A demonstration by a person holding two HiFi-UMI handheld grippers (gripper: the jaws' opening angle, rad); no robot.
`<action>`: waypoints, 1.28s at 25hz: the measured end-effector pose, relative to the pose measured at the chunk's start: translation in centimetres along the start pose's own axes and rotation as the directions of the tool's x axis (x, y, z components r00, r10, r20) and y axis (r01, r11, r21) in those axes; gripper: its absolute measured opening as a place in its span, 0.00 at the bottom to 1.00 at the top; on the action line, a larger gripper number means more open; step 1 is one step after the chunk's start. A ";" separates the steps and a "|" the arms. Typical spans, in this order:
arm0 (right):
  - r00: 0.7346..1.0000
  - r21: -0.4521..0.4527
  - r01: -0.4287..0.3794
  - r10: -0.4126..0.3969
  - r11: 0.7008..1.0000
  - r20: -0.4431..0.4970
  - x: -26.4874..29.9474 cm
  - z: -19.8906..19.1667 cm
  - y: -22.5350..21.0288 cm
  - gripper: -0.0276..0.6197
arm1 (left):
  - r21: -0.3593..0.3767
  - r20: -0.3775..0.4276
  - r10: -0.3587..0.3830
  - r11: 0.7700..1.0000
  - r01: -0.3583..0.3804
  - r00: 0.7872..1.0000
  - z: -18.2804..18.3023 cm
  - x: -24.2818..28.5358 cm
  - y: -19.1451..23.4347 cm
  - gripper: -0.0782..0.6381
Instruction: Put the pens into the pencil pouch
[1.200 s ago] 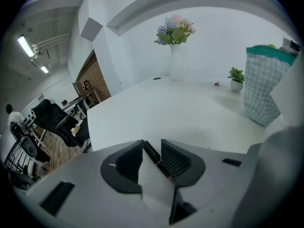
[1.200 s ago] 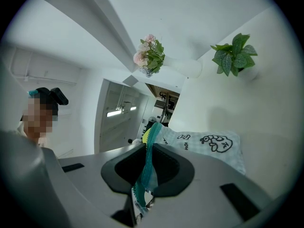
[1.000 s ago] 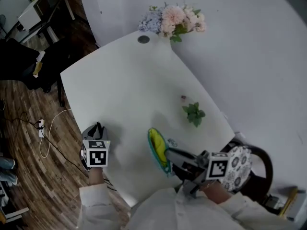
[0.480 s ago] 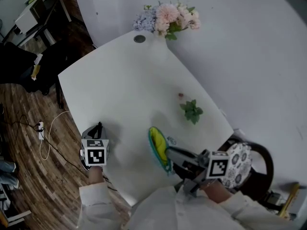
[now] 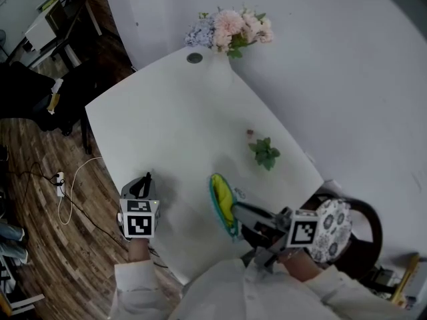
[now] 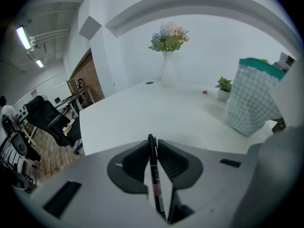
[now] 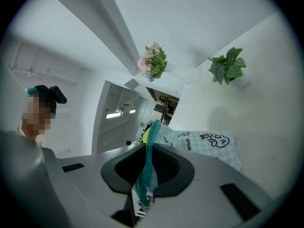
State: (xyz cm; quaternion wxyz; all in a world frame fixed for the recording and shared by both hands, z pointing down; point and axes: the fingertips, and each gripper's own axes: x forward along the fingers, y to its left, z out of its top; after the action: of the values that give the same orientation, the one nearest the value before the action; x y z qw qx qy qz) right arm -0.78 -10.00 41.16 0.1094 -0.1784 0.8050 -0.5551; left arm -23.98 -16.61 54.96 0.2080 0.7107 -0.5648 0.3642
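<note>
Jaws of the left gripper are closing narrowly on a black pen between the pads; a second ago they were standing wider. The right gripper is clamping the teal zip edge of the checked pencil pouch, holding it upright nearby on the white table — the pen is seemingly becoming ready to carry over.
</note>
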 end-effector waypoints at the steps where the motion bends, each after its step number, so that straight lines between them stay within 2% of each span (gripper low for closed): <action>1: 1.000 -0.005 -0.004 0.004 1.000 0.001 0.0 0.0 0.2 0.11 | 0.002 0.017 -0.008 1.000 0.008 1.000 0.4 -0.5 -0.6 0.19; 9: 1.000 -0.040 -0.013 0.013 0.999 -0.003 -0.6 -0.5 0.8 0.11 | 0.052 0.145 -0.080 0.996 0.073 0.986 3.8 -3.5 -5.8 0.19; 16: 0.999 -0.069 -0.030 0.031 0.997 0.013 -1.4 -0.4 1.6 0.11 | 0.072 0.238 -0.140 0.989 0.127 0.961 6.7 -7.0 -9.6 0.19; 19: 0.999 -0.069 -0.032 0.034 0.997 0.023 -1.8 -0.2 1.7 0.11 | 0.090 0.284 -0.169 0.985 0.149 0.944 8.0 -8.2 -11.1 0.19; 23: 0.999 -0.074 -0.035 0.037 0.997 0.028 -2.2 -0.1 1.8 0.11 | 0.111 0.359 -0.231 0.973 0.204 0.904 9.7 -10.0 -13.8 0.19; 25: 0.999 -0.076 -0.036 0.038 0.996 0.023 -2.3 -0.1 1.8 0.11 | 0.102 0.412 -0.252 0.968 0.230 0.876 10.9 -11.2 -14.8 0.19; 29: 0.999 -0.080 -0.044 0.045 0.996 0.019 -2.5 -0.1 1.9 0.11 | 0.093 0.569 -0.279 0.957 0.276 0.773 14.5 -14.4 -15.9 0.19; 32: 0.998 -0.084 -0.055 0.057 0.995 0.018 -2.5 0.0 2.1 0.11 | 0.130 0.625 -0.306 0.948 0.291 0.718 16.3 -16.4 -16.8 0.19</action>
State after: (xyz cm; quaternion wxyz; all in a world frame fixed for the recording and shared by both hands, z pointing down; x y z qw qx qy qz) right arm 1.16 -8.34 39.13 0.1257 -0.1658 0.8309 -0.5161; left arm -4.89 -12.84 34.01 0.0520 0.8754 -0.4755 0.0692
